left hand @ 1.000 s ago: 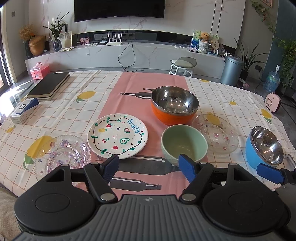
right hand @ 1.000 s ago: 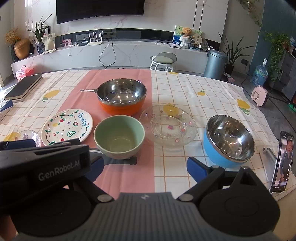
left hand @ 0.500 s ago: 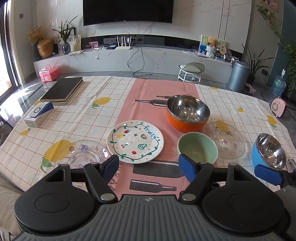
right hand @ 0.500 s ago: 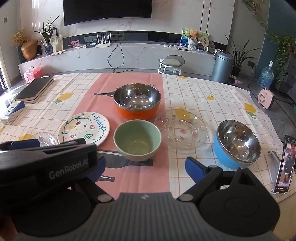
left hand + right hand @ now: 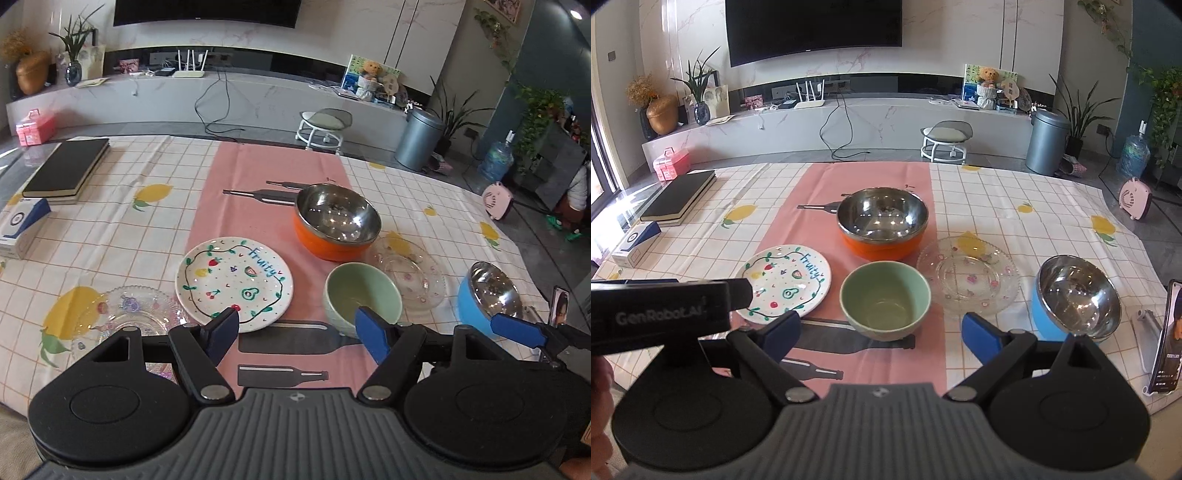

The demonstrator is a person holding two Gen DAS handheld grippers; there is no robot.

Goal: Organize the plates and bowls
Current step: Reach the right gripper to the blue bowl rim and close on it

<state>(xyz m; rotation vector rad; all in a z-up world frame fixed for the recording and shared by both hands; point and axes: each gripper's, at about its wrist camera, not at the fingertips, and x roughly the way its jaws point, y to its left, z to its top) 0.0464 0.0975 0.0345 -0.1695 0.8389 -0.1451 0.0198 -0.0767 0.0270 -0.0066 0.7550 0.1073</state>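
On the checked tablecloth lie a white painted "Fruity" plate [image 5: 233, 282], a green bowl [image 5: 362, 293], an orange steel-lined bowl [image 5: 337, 221], a blue steel-lined bowl [image 5: 487, 295] and two clear glass plates, one at the near left [image 5: 125, 314] and one between the green and blue bowls [image 5: 410, 271]. My left gripper [image 5: 297, 332] hangs open above the near edge, short of the white plate and green bowl, nothing between its fingers. My right gripper [image 5: 884, 332] is open too, hovering just in front of the green bowl [image 5: 884, 299], beside the blue bowl [image 5: 1076, 299].
A black notebook [image 5: 66, 171] and a small blue-white box [image 5: 22, 225] lie at the table's far left. A phone on a stand [image 5: 1167, 336] is at the right edge. Beyond the table are a stool [image 5: 945, 142], a bin [image 5: 1047, 142] and a TV bench.
Both grippers have drawn back and risen, so the dishes look smaller and farther off. The left view has swung, showing more of the table's left side. No dish has moved.
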